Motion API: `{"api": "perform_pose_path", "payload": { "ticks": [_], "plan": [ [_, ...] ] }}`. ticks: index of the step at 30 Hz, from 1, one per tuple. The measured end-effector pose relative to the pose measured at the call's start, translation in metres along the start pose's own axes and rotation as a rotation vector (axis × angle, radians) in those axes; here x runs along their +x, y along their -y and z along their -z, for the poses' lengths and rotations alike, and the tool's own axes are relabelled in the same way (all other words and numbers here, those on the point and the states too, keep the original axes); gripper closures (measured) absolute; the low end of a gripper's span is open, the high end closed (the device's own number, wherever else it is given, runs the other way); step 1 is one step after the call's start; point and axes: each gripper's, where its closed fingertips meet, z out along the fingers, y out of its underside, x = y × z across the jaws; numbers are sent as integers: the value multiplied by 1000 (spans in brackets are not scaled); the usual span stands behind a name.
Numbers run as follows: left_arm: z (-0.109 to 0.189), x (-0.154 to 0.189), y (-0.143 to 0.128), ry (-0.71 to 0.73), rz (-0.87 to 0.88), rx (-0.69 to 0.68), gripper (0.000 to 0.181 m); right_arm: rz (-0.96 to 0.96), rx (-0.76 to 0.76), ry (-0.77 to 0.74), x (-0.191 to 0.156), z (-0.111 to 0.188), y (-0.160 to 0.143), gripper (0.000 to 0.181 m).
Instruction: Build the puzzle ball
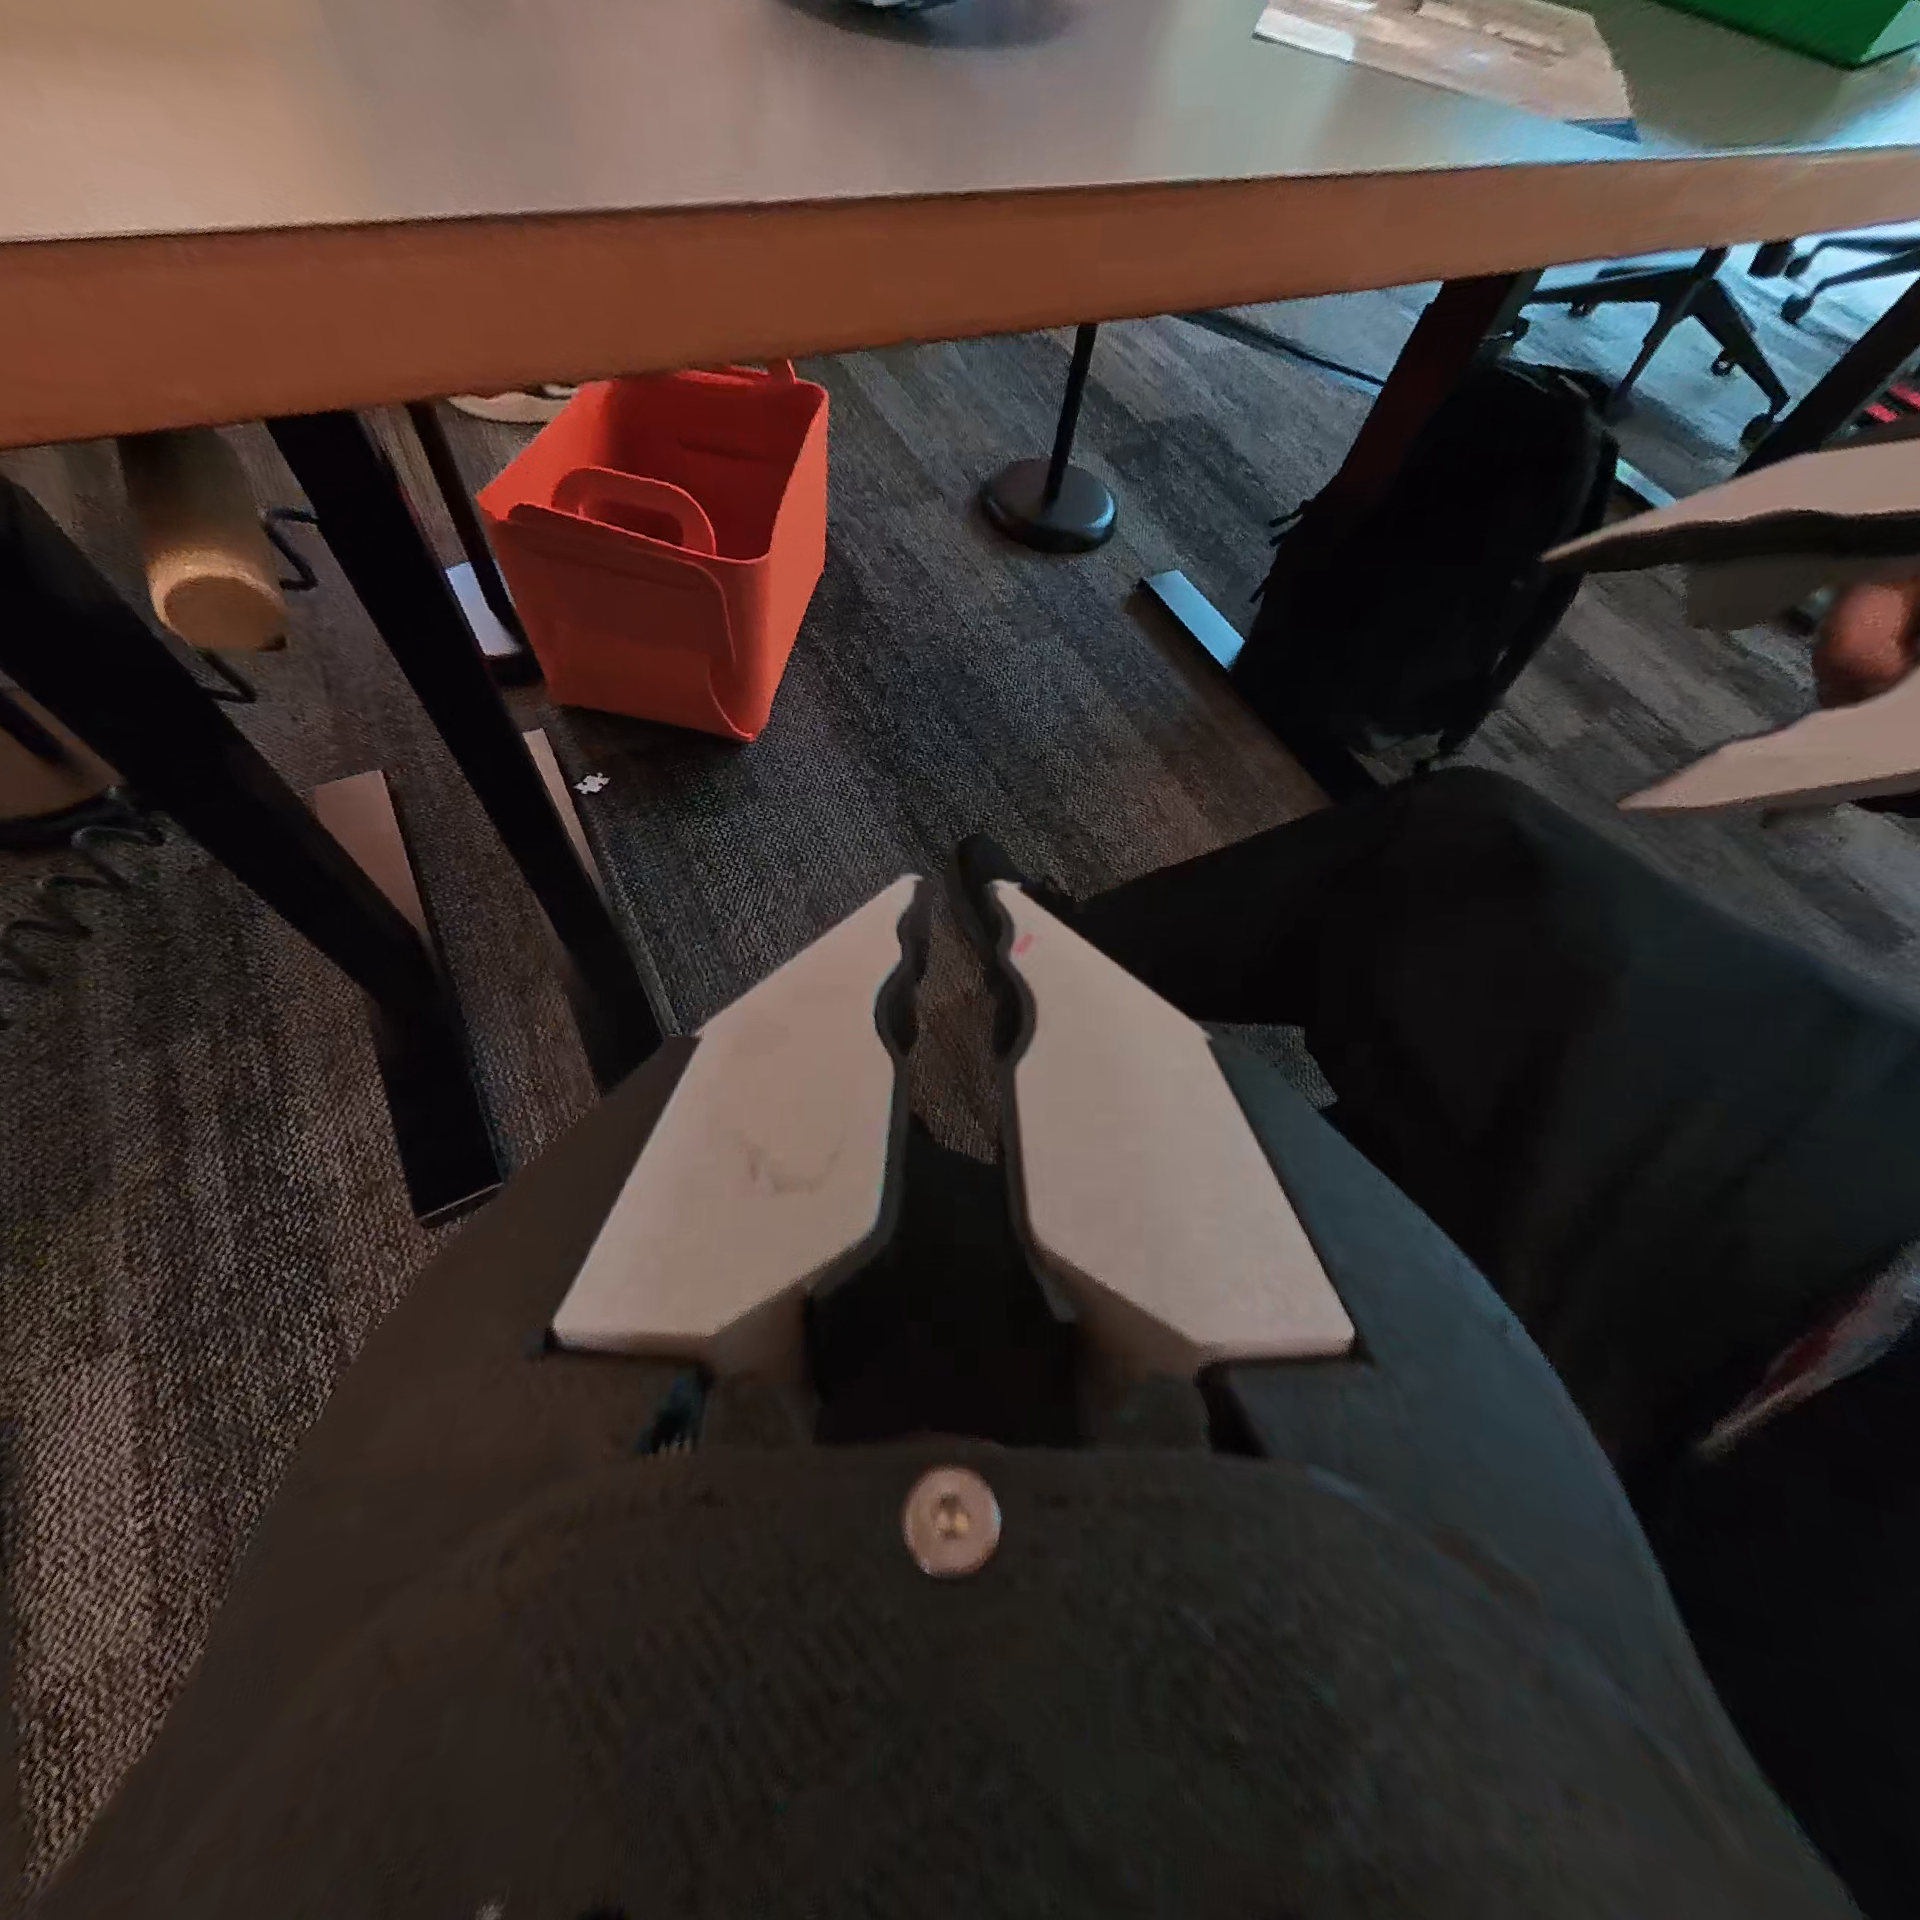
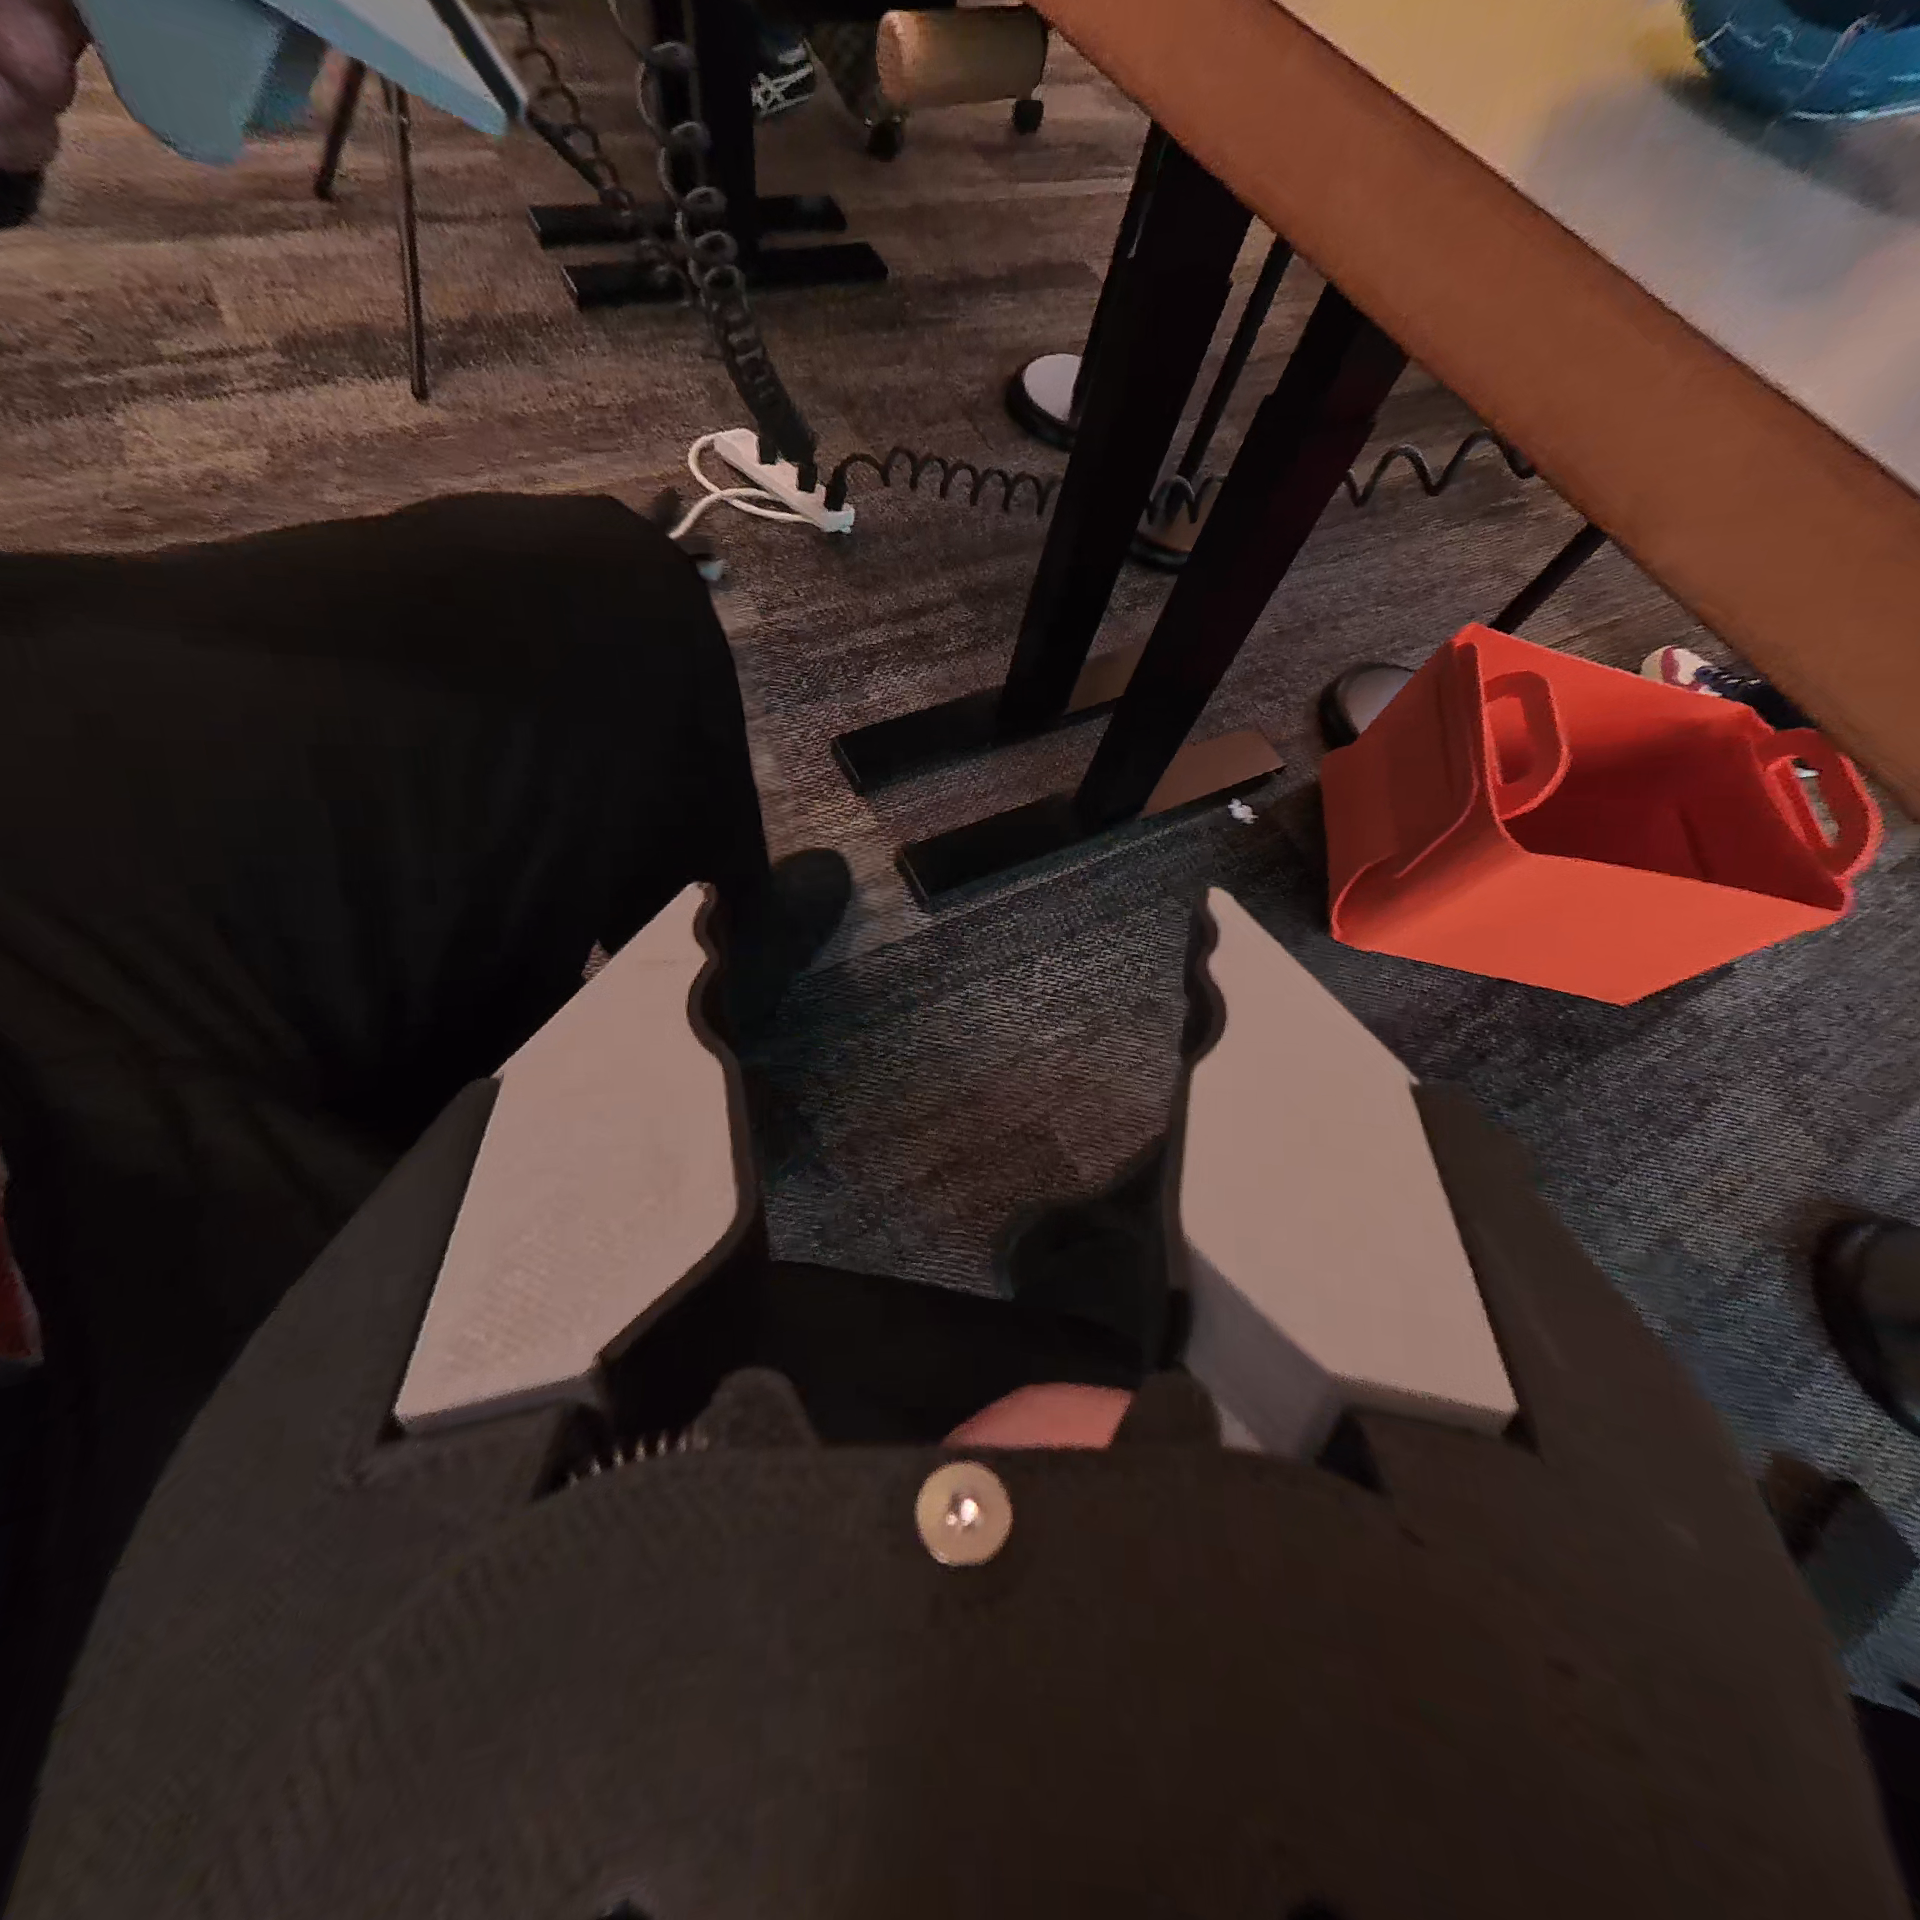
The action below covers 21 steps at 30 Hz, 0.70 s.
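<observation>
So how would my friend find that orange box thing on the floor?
Look under the long table, down on the grey carpet. Beside the table's black legs stands an open orange basket with loop handles. It is the only bright thing there; everything near it is black or grey.

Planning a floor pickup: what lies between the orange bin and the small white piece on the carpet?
Only bare carpet, seen in both wrist views, separates the orange bin from the small white piece.
</observation>
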Motion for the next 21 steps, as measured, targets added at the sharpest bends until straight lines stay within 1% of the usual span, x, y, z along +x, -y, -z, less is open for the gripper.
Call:
{"api": "perform_pose_path", "payload": {
  "ticks": [2,5,7,8,12,16,19,21],
  "plan": [
    [4,2,-10,-15,-3,-28,179,-13,-16,40,-4,-14,0,93],
    [11,-8,-30,25,-7,-92,177,-25,-62,101,-14,-41,0,94],
    [17,-15,-49,45,-22,-163,172,-22,-105,169,-28,-59,1,94],
    [21,-19,-59,54,-25,-203,165,-20,-129,198,-34,-67,2,94],
    [34,-32,-92,70,4,-285,153,-19,-192,327,-62,-90,5,95],
    [52,-59,-119,185,62,-356,150,-78,-179,450,-76,-109,10,97],
    [67,-71,-131,286,53,-403,151,-221,-163,559,-76,-131,16,102],
    [74,-78,-134,367,11,-435,153,-312,-177,658,-80,-137,19,104]
  ]
}}
